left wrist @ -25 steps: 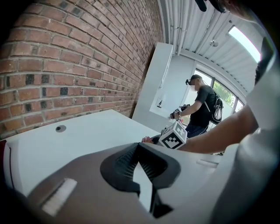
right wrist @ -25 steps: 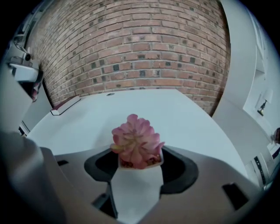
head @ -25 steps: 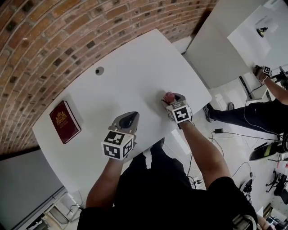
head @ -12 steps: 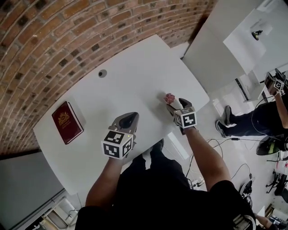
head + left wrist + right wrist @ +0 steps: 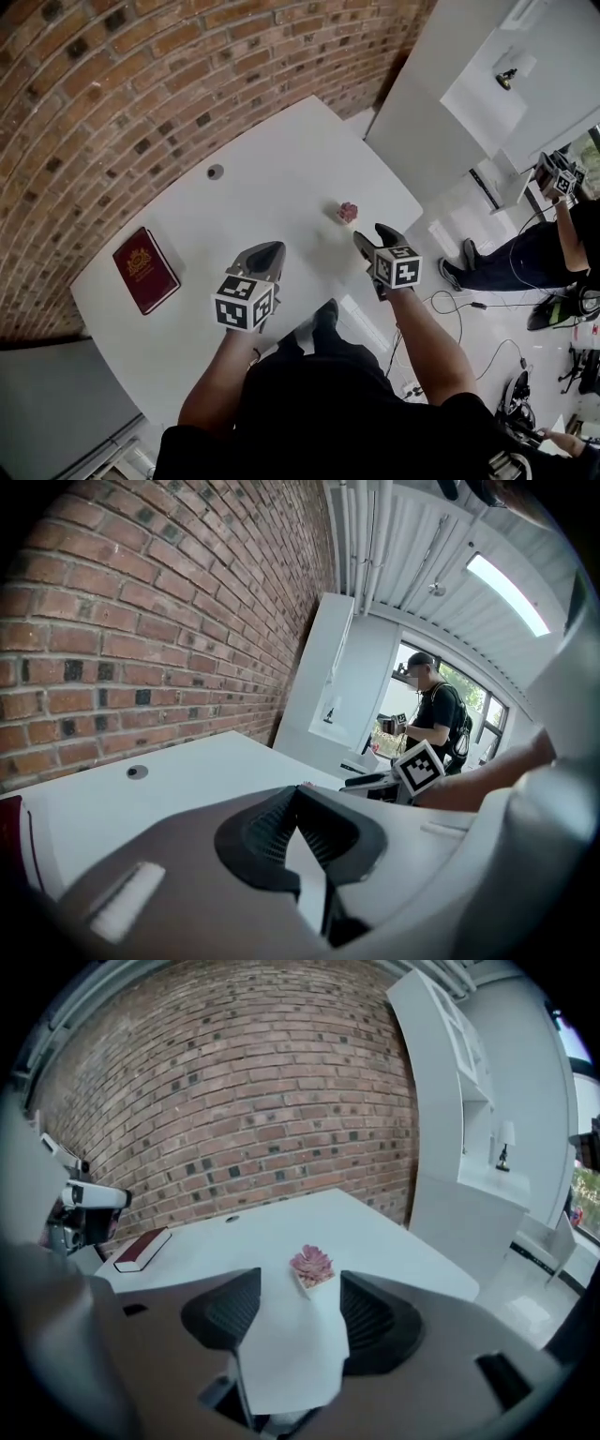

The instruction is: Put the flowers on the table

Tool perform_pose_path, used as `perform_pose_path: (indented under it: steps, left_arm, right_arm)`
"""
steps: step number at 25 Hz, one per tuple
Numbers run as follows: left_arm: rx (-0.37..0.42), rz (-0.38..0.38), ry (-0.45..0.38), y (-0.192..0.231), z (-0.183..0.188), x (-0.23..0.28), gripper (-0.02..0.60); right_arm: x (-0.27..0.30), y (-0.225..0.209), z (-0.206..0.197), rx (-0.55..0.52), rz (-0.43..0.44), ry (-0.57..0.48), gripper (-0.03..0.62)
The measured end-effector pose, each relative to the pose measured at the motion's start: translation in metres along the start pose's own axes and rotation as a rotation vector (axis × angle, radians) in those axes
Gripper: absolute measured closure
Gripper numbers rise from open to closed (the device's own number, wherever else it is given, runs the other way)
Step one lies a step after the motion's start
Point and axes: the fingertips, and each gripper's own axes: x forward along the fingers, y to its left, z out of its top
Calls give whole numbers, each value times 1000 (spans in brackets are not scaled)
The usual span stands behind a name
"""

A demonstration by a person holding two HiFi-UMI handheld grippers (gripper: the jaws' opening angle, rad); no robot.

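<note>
Jaws: right gripper (image 5: 371,235) spread, held short of flowers (image 5: 348,212); left gripper (image 5: 267,251) closed, empty.

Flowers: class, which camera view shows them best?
The right gripper view: the flowers stand centred, petals and pot clear. The head view shows them as a tiny pink spot; the left gripper view barely shows them.

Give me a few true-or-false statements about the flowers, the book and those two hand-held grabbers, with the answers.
1. The pink flowers stand in a small pot on the white table. True.
2. A red book lies closed on the table. True.
3. The right gripper is clamped on the flowers. False: its jaws stand apart, and the flowers sit clear ahead of them.
4. The left gripper holds the book. False: its jaws are together with nothing between.
</note>
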Motion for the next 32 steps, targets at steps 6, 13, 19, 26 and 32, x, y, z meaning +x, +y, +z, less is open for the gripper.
perform_pose_path:
  steps: [6,13,19,26,32]
  left_arm:
    - [8,-36,-32,4,6,-16,571]
    - [25,-20,-72,14,21,-32,571]
    - [58,7,-84,10,36,-28,571]
    - [105,65,-135,-2,83,-24,571]
    - [160,84,-205,-16,144,-28,571]
  right_arm:
    - [-35,37,2,43,-15,-59,380]
    - [-77,58,13,91,-12,-132,451]
    - [-104,59,36,133,41,-216,509]
    - [-144,38,70,58,91,-312,563]
    - [-186,0,122,-12,94,-439,579]
